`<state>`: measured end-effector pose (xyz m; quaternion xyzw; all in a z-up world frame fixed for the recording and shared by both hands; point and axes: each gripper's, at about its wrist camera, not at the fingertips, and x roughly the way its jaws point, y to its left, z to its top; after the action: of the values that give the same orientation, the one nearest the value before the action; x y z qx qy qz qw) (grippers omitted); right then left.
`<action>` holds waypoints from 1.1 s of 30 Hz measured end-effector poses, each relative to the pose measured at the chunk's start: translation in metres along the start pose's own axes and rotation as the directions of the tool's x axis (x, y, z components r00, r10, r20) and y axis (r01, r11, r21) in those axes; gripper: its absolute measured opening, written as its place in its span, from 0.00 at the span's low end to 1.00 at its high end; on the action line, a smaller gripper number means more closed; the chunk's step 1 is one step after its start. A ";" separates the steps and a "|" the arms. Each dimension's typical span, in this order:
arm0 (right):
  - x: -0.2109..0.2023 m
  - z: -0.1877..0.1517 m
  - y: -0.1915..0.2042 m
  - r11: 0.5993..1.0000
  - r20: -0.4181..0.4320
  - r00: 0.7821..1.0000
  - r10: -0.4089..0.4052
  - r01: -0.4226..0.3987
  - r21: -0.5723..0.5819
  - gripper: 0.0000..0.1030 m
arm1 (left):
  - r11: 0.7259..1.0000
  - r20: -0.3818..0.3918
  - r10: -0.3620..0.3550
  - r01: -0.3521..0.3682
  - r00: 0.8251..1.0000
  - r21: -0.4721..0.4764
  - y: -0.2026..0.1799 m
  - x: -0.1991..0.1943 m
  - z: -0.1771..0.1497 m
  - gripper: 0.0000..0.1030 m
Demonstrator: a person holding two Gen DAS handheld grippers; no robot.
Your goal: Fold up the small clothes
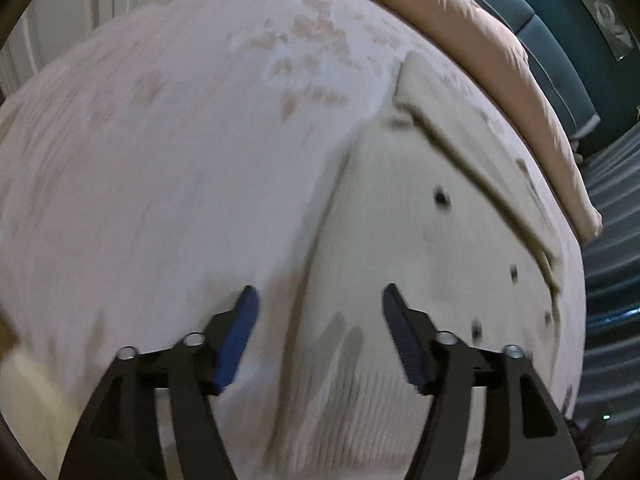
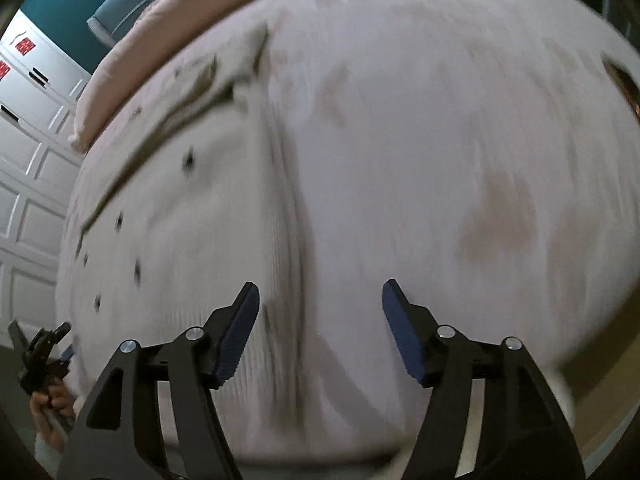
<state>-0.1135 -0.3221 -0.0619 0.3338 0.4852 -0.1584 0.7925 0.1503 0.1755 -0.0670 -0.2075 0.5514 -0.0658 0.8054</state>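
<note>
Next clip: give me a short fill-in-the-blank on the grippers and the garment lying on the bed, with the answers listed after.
1. The jaws of the left gripper are ____, with nothing between them.
2. The cream garment lies spread on the ____.
3. Small dark ____ run in a row down the garment's front.
4. The right gripper holds ____ between its fingers.

Missing words: open; bed; buttons; nothing
</note>
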 end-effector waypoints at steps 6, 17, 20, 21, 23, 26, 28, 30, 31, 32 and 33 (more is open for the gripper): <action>0.002 -0.052 0.016 0.988 -0.063 0.986 0.153 -0.150 0.045 0.69 | 0.996 -0.075 -0.069 0.065 0.995 -0.052 0.001 -0.009 -0.049 0.67; -0.003 -0.026 0.055 0.987 0.021 0.987 0.158 -0.158 0.013 0.06 | 0.977 -0.070 -0.211 0.208 0.975 -0.042 -0.026 -0.015 -0.036 0.05; -0.038 -0.032 0.054 0.990 0.076 0.987 0.140 -0.138 -0.036 0.05 | 0.979 -0.034 -0.202 0.203 0.979 0.029 -0.032 -0.042 -0.038 0.04; -0.048 -0.037 0.052 0.990 0.076 0.988 0.132 -0.128 -0.051 0.05 | 0.978 -0.035 -0.202 0.204 0.979 0.051 -0.033 -0.054 -0.041 0.04; -0.061 -0.046 0.045 0.992 0.056 0.993 0.107 -0.102 -0.078 0.04 | 0.977 -0.055 -0.195 0.199 0.979 0.082 -0.028 -0.070 -0.053 0.03; -0.074 -0.071 0.038 0.989 -0.015 0.999 0.040 -0.042 -0.141 0.04 | 0.979 -0.100 -0.161 0.172 0.982 0.109 -0.018 -0.083 -0.073 0.03; -0.079 -0.103 0.032 0.979 -0.119 0.993 -0.021 -0.004 -0.206 0.04 | 0.982 -0.158 -0.118 0.138 0.980 0.126 -0.006 -0.092 -0.100 0.03; -0.084 -0.131 0.028 0.963 -0.213 0.974 -0.072 0.013 -0.268 0.04 | 0.987 -0.236 -0.085 0.115 0.968 0.113 0.010 -0.102 -0.133 0.03; -0.089 -0.148 0.024 0.959 -0.272 0.959 -0.086 0.005 -0.284 0.04 | 0.989 -0.270 -0.074 0.105 0.960 0.100 0.018 -0.107 -0.148 0.03; -0.093 -0.159 0.022 0.958 -0.304 0.948 -0.090 -0.002 -0.288 0.04 | 0.992 -0.295 -0.058 0.088 0.954 0.089 0.025 -0.112 -0.162 0.03; -0.100 -0.169 0.020 0.955 -0.327 0.940 -0.097 -0.005 -0.297 0.04 | 0.994 -0.308 -0.050 0.078 0.950 0.078 0.029 -0.117 -0.170 0.03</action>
<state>-0.2617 -0.1994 -0.0180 0.2229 0.6397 -0.0436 0.7343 -0.0543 0.1966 -0.0302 -0.1764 0.6587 -0.1478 0.7163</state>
